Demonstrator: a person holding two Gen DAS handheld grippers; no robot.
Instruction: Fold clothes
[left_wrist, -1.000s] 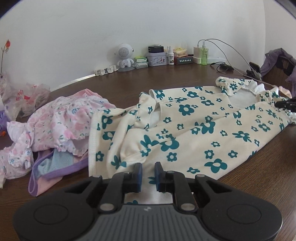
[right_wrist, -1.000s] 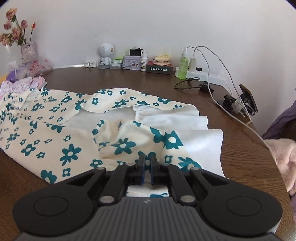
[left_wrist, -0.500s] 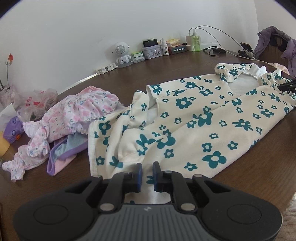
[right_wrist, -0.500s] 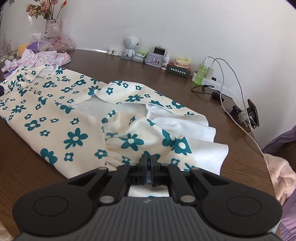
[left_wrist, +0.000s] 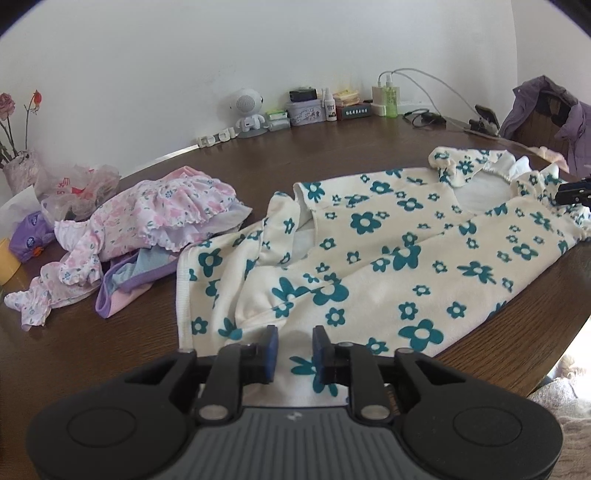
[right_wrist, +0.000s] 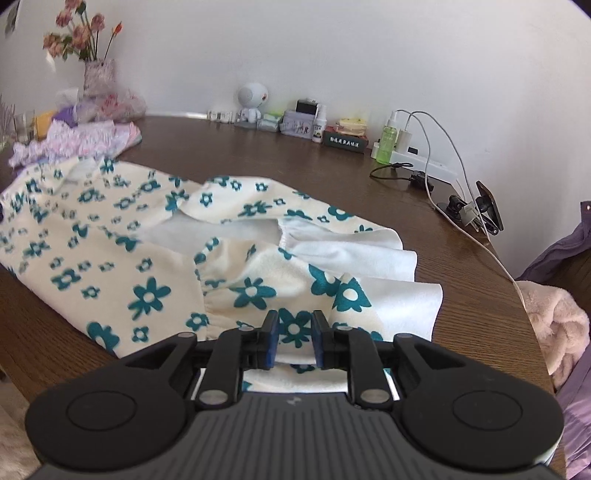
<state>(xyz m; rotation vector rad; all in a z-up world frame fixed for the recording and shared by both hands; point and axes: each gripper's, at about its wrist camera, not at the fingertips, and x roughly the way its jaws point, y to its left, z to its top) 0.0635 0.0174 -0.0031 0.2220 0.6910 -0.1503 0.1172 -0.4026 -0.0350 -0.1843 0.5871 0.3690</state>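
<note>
A cream garment with teal flowers (left_wrist: 388, 258) lies spread across the brown table (left_wrist: 332, 155). It also shows in the right wrist view (right_wrist: 155, 258). My left gripper (left_wrist: 294, 349) is open over the garment's near edge at its left end, the cloth lying between its fingers. My right gripper (right_wrist: 294, 339) is open over the ruffled near edge at the garment's right end. The right gripper's tip also shows at the far right of the left wrist view (left_wrist: 574, 192).
A pile of pink floral and purple clothes (left_wrist: 140, 229) lies left of the garment. A robot figurine (left_wrist: 248, 114), tins, bottles and a power strip (right_wrist: 421, 160) with cables line the wall. A phone clamp (right_wrist: 476, 212), a pink fluffy cloth (right_wrist: 554, 325) and a purple jacket (left_wrist: 546, 118) are at the right.
Both grippers have opened and let go of the garment's edges. Both views have drawn back and risen a little; the garment now rests flat on the table.
</note>
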